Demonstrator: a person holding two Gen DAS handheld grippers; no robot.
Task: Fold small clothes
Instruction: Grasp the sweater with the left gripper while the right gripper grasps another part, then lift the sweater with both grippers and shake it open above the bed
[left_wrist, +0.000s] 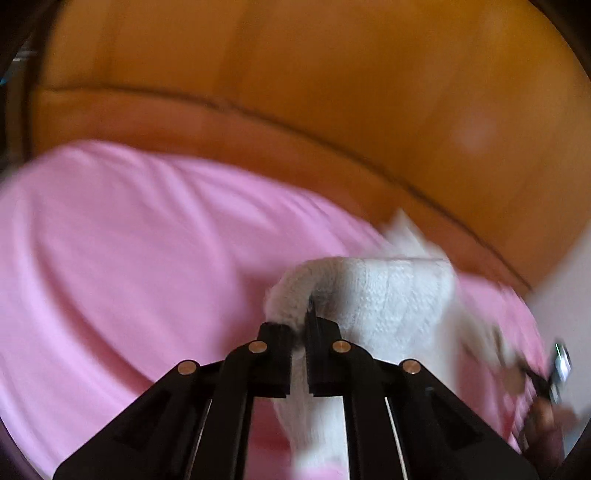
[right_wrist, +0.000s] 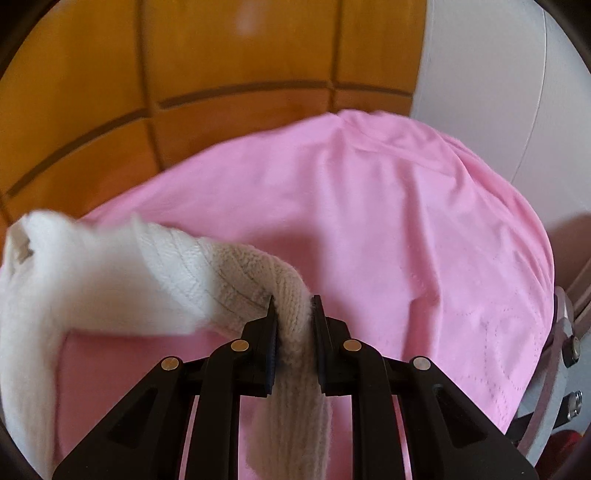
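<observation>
Left wrist view: left gripper (left_wrist: 300, 325) clamped tight on a fold of the white knit garment (left_wrist: 391, 295), lifted just above the pink sheet (left_wrist: 129, 240), near the sheet's edge by the wooden panel (left_wrist: 332, 92); much blurred.

Right wrist view: right gripper (right_wrist: 293, 317) pinching a bunched ribbed strip of the garment (right_wrist: 110, 273), hanging over the sheet (right_wrist: 369, 221), trailing leftward.

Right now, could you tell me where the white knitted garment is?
The white knitted garment hangs over the pink sheet, pinched between both grippers: left gripper holds one end, right gripper another.
</observation>
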